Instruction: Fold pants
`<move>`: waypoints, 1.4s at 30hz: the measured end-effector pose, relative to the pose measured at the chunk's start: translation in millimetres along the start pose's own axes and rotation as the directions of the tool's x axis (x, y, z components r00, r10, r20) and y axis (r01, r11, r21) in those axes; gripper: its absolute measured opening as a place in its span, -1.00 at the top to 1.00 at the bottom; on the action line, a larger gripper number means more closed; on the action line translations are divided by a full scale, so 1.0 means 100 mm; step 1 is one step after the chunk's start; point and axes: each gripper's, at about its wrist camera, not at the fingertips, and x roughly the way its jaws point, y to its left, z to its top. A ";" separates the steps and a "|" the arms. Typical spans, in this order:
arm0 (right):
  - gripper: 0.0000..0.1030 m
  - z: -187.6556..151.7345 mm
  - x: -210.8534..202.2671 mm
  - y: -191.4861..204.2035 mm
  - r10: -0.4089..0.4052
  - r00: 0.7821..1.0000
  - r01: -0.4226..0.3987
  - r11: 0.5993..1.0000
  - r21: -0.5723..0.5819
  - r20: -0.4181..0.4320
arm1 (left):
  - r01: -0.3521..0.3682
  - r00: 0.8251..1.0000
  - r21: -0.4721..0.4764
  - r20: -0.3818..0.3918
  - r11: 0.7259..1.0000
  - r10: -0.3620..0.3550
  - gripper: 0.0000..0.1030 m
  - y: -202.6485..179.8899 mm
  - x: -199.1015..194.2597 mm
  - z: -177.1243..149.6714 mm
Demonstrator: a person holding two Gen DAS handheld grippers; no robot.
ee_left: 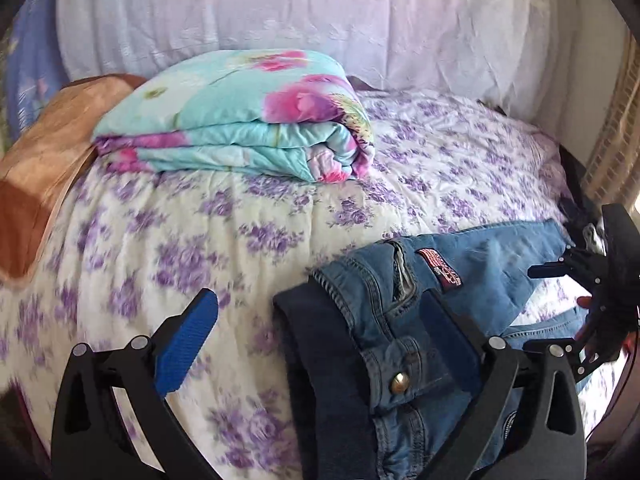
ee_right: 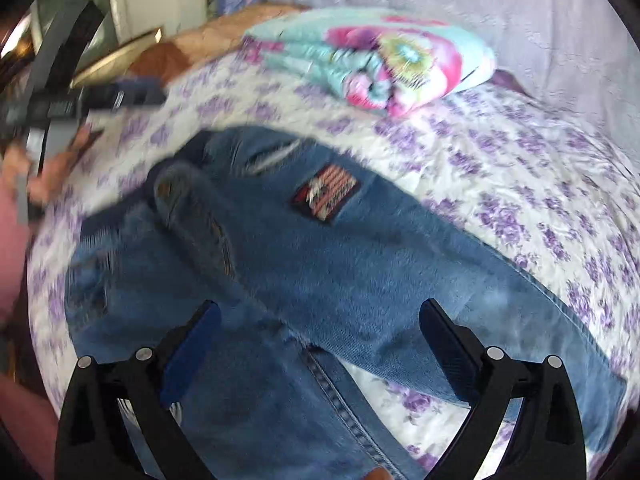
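Blue jeans (ee_right: 360,264) lie spread on the flowered bedspread (ee_left: 160,248), with a flag patch (ee_right: 326,194) near the waist and the two legs parting toward the camera. In the left wrist view the waistband (ee_left: 384,320), with its dark lining and metal button, lies partly between the fingers of my left gripper (ee_left: 320,320), which is open; its right finger rests over the denim. My right gripper (ee_right: 320,340) hovers open above the upper legs and holds nothing. It also shows at the right edge of the left view as the right gripper (ee_left: 530,308), beside a leg.
A folded turquoise quilt (ee_left: 240,120) with pink flowers sits at the back of the bed. A brown pillow (ee_left: 44,168) lies at the left. Pale lavender fabric (ee_left: 320,12) covers the wall behind. A person's hand (ee_right: 40,176) holds the left gripper at the bed's left edge.
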 end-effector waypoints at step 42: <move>0.83 0.86 0.82 -0.91 0.259 0.916 -0.323 0.929 -0.180 -0.307 | 0.587 0.731 0.283 -0.588 0.758 -0.347 0.23 -0.15 1.49 0.50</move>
